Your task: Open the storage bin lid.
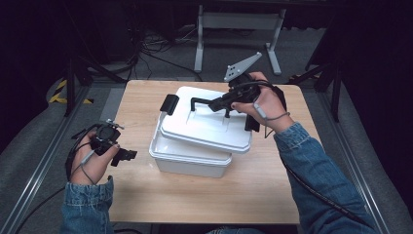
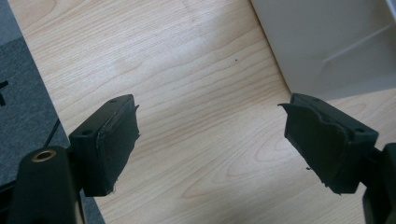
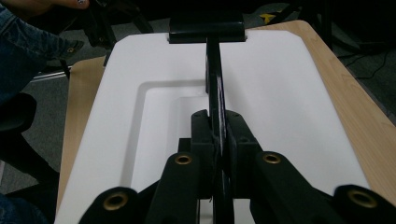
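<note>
We found the right gripper (image 1: 221, 103) pinching the black bar handle (image 3: 215, 88) of the white rectangular plastic lid (image 1: 207, 124), jaws pressed tight on it. The lid sat raised and skewed above the white rectangular plastic storage box (image 1: 187, 161), which stood mid-way across the pale wooden surface (image 1: 195, 200). We judged the step in hand to be lifting the lid off. The next move called for carrying it clear of the box rim, level, and finding bare surface to set it on. The left gripper (image 2: 210, 140) hung spread over the surface beside the box, pinching nothing. We counted one box, one lid, two black end latches (image 1: 170, 105) and two grippers.
</note>
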{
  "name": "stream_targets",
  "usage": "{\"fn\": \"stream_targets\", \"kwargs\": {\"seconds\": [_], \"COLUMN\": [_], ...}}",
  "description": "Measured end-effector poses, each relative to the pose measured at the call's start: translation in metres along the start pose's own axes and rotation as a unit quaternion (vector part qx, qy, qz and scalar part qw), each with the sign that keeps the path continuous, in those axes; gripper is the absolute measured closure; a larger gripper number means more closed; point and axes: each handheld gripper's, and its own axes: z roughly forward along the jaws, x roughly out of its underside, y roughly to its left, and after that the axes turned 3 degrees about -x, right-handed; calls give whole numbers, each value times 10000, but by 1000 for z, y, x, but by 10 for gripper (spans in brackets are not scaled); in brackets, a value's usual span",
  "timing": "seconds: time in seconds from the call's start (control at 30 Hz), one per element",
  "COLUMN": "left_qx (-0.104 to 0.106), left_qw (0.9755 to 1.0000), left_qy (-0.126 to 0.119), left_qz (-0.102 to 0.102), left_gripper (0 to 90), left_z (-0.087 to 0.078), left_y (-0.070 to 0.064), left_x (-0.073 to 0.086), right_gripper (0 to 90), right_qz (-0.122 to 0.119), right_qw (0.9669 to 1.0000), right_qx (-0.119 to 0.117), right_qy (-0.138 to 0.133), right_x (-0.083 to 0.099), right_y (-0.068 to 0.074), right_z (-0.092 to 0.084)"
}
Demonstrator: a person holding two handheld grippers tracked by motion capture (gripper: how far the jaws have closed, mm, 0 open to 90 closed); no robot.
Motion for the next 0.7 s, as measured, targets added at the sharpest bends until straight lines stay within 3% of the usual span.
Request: {"fn": "stream_targets", "kwargs": {"seconds": [0.13, 0.37, 0.7], "left_qx": [-42, -24, -72], "left_qw": [10000, 9996, 9996], "left_qy": [30, 284, 283], "left_qz": [80, 18, 54], "left_gripper": [185, 196, 196], "left_z": [1, 2, 2], "left_y": [0, -1, -1], "left_x": [0, -1, -1], "right_gripper": [841, 841, 841], "right_qz": [47, 284, 565], "right_qw": [9999, 9990, 9964], "right_qx": [89, 285, 582], "right_qy": [-41, -219, -230], "right_x": [6, 20, 46], "right_y": [-3, -10, -23], "right_z": [-10, -38, -65]}}
